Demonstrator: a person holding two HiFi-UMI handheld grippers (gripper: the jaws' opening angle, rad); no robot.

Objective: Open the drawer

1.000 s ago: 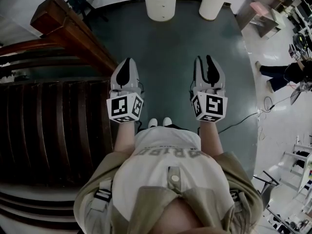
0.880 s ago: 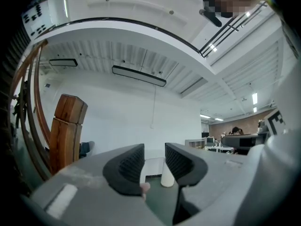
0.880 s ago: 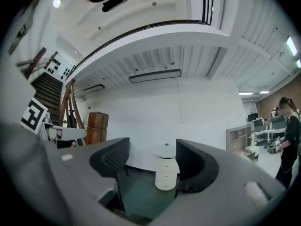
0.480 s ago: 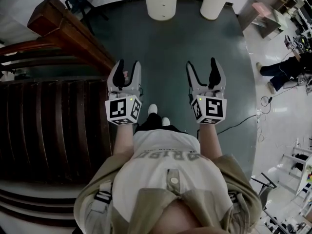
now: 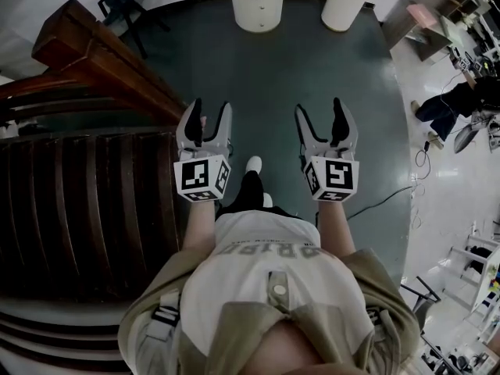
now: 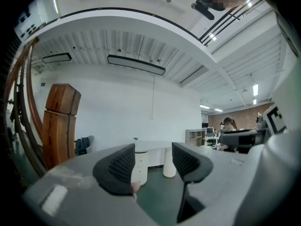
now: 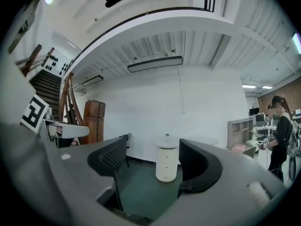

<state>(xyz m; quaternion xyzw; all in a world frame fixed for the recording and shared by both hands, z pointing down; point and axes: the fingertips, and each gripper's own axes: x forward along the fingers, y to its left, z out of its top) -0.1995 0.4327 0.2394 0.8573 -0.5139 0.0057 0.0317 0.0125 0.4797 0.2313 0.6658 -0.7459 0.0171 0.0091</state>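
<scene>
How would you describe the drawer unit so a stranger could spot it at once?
Follow the green floor to the white desk at its far end. Two round white supports stand under it; the drawer unit is the left one in the head view, with stacked knobbed drawers, unlike the plain column beside it.

Drawer cabinet (image 5: 257, 6) straight ahead, stairs (image 5: 86, 209) on L.

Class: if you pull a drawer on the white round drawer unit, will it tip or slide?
The drawer unit looks tall and narrow, so it might tip; the tabletop above probably steadies it. The floor looks smooth, so sliding seems possible.
</scene>
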